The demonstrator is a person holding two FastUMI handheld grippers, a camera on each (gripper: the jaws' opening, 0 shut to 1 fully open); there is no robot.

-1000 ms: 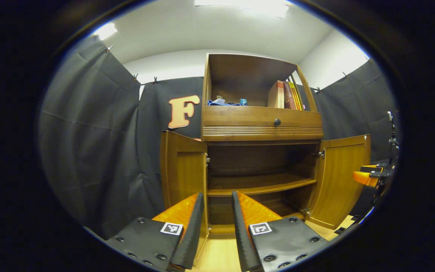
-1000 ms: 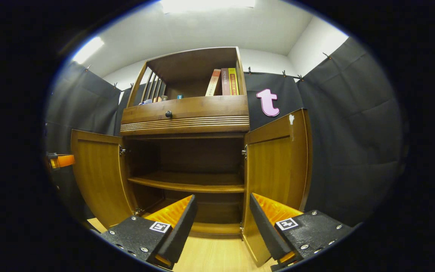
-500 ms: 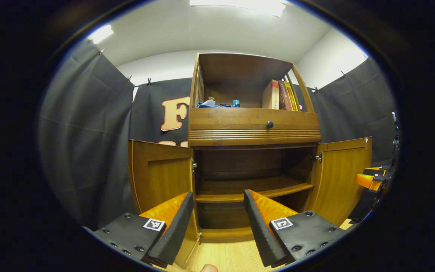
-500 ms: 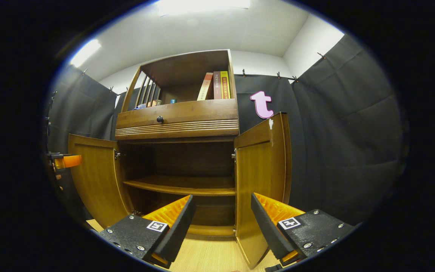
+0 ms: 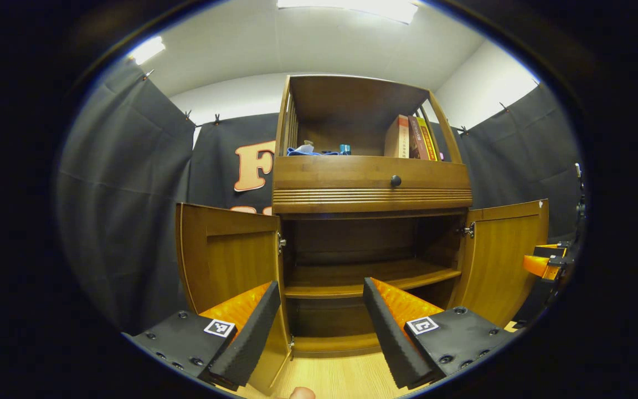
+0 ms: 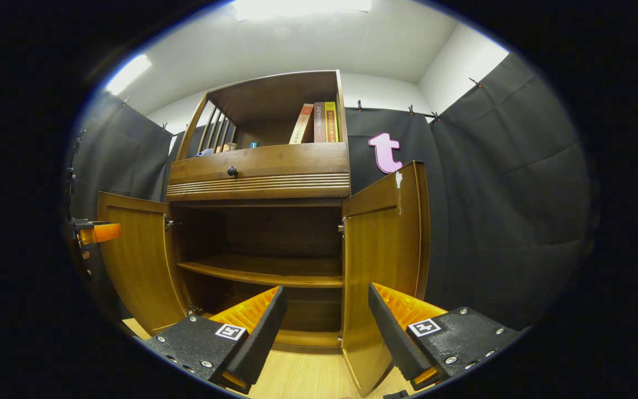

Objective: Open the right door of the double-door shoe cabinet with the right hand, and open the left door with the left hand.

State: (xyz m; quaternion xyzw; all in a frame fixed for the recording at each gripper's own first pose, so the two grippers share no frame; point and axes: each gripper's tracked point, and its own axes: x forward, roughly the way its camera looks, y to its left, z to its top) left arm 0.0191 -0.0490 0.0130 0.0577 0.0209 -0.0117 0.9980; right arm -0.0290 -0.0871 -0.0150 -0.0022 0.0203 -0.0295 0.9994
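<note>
Since a second ago the left door (image 5: 227, 257) has swung from nearly edge-on to broad-face in the left gripper view — wider open — and the left tongs (image 5: 316, 327) have spread their fingers further apart.

Both tongs hold nothing. Right tongs (image 6: 324, 332) likewise spread, fingers well apart, touching no wood.

Shoe cabinet (image 5: 371, 188) stands straight ahead of both tongs. Left door just beyond the left tongs' left finger; right door (image 6: 382, 266) just beyond and between the right tongs' fingers, seen nearly edge-on.

Step in hand, by my reading: the opening is done, both doors clear of the inner shelf (image 6: 263, 269). Next move calls only for drawing both tongs back without knocking a door.

Each door's long axis runs upright, hinged at the cabinet's outer posts — free edges pointing out toward the tongs, inner faces turned toward each other.
</note>
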